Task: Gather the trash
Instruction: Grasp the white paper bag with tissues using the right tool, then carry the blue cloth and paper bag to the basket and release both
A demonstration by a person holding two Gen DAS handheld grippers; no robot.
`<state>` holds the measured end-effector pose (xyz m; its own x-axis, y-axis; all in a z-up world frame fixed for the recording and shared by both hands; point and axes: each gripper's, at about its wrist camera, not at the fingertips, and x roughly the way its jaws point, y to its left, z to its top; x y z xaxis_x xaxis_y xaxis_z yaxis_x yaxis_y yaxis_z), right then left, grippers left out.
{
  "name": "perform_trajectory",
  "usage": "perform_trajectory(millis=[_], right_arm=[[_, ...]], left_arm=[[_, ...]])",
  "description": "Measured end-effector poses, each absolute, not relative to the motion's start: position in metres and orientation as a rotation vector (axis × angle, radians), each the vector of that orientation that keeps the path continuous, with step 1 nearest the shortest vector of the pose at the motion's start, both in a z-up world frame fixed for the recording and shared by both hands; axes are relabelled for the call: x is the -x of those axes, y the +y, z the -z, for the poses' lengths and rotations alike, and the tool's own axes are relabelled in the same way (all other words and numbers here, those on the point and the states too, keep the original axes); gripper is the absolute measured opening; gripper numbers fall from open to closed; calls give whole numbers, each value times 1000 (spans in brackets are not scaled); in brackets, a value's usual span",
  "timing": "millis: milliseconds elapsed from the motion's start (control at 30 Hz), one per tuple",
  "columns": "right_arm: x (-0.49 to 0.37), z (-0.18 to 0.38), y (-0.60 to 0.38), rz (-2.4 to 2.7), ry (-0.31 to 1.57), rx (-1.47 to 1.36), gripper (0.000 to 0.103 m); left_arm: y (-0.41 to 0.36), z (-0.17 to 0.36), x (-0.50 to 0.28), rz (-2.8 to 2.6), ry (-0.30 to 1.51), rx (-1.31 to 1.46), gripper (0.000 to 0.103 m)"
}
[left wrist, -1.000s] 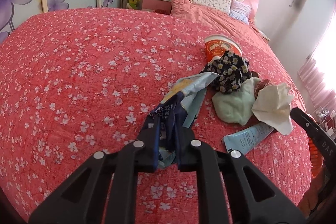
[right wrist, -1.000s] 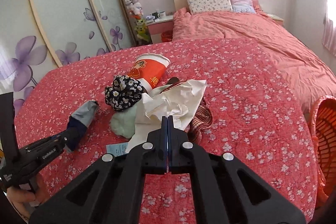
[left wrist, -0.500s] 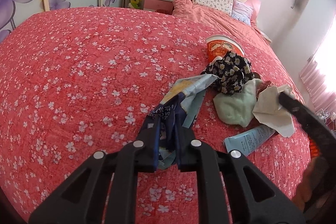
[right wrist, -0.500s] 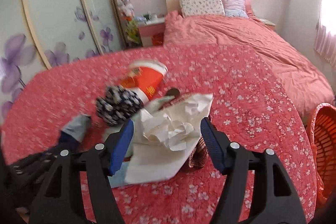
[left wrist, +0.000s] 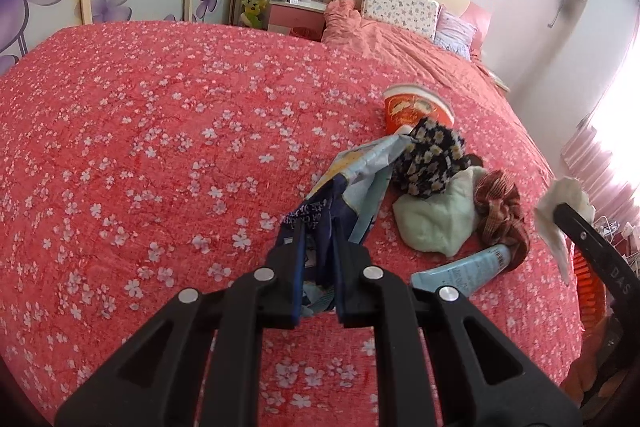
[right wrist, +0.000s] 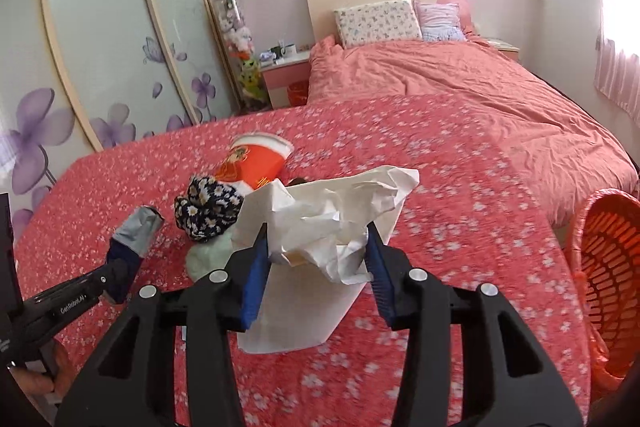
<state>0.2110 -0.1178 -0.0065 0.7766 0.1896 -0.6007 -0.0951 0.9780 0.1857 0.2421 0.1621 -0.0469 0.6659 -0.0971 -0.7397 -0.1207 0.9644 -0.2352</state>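
Left gripper [left wrist: 318, 259] clamps wrapper [left wrist: 352, 183]; right gripper [right wrist: 316, 267], jaws just closing, seemingly pinches tissue [right wrist: 320, 219] above bedspread [right wrist: 460, 195].

Black left gripper [left wrist: 318, 267] and right gripper [right wrist: 316, 267], blue-padded jaws, silver screws.

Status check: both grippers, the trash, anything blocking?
Left gripper shut on blue wrapper. Right gripper just closing, gripping crumpled paper. Orange basket at right, path clear.
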Motion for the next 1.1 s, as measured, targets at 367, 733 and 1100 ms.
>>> perform_trajectory(millis=[367, 733, 1100], right_arm=[[-178, -19, -144, -114, 579, -95, 45], [-144, -30, -202, 1, 539, -101, 46], [-113, -28, -269, 135, 500, -128, 46]], left_arm=[[126, 0, -225, 36, 774, 236, 13], [52, -42, -210, 166, 711, 155, 13], [-40, -55, -201, 341, 698, 103, 13]])
